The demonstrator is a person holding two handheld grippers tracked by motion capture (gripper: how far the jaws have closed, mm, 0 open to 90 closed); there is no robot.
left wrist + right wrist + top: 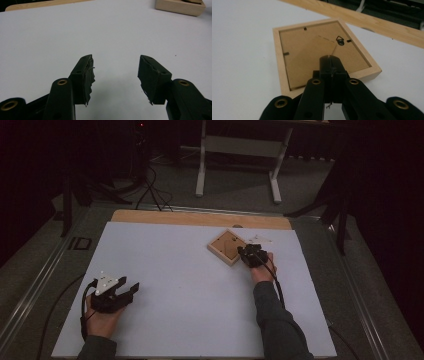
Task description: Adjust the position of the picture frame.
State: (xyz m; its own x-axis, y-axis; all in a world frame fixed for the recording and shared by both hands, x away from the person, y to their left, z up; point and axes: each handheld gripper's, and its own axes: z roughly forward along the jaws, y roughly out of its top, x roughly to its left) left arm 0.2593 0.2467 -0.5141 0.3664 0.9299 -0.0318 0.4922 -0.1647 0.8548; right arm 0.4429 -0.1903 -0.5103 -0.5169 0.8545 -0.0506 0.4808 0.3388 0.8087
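Hovering with jaws pressed together and nothing between them, right gripper over the brown backing board of the wooden picture frame, probably for poking at a retaining tab or the hanger. Lay face down near the far right of the white table, giving access to its back. Rested low at near left, left gripper, jaws spread wide and empty, likely waiting to steady the frame.

The left gripper is resting with jaws spread wide; the right gripper is reaching forward, jaws pressed together.
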